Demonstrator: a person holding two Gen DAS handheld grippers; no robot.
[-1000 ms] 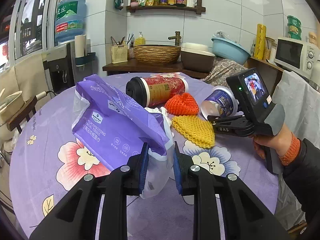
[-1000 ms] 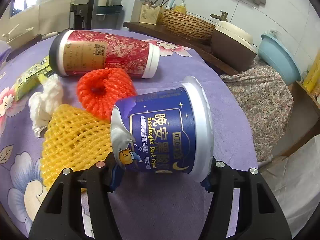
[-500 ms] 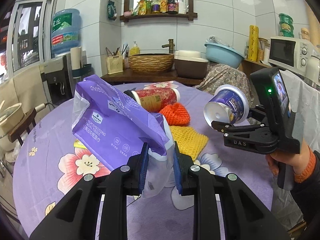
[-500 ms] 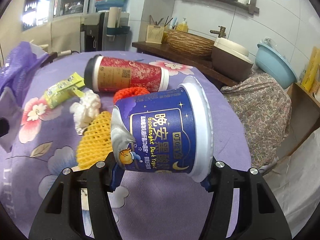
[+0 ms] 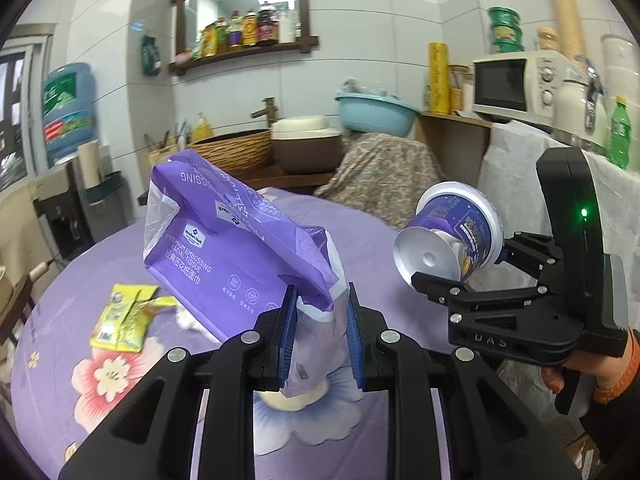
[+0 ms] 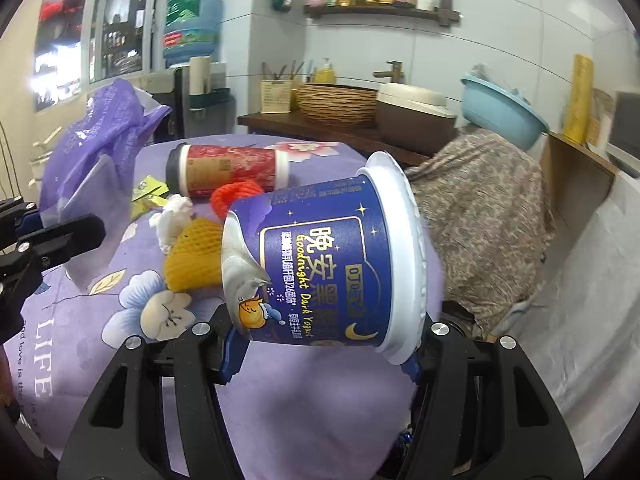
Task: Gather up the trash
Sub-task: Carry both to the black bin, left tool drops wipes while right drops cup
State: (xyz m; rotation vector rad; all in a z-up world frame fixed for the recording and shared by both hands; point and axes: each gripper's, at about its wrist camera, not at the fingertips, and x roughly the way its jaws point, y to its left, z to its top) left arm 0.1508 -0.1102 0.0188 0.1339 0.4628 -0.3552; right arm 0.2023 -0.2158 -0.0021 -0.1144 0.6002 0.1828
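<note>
My right hand-held gripper (image 6: 320, 350) has lifted the blue yogurt cup (image 6: 320, 264) off the worktop (image 6: 304, 400) and squeezes it tight. My left hand-held gripper (image 5: 320, 336) pinches the purple tissue bag (image 5: 240, 240), which now hangs just beside the cup. The red cup (image 6: 228, 170) and nets wait ahead of my right hand-held gripper.

1. The purple plastic tissue pack (image 5: 224, 248), pinched at one end between the left jaws, read "Member's Mark" and "PREMIUM EMBOSSING FACIAL TISSUE", with Chinese characters beneath; its upper face carried "…SSING" upside down.
2. The dark blue yogurt tub with a white rim (image 6: 320, 264), lying sideways across the right jaws, read "Goodnight Dark Yogurt" under large Chinese characters.
3. The black body of the right gripper (image 5: 516, 320), right of the left jaws, bore "DAS".
4. The purple floral tablecloth (image 6: 44, 340), left of the right jaws, showed "LIFE" and "and love is the…".
</note>
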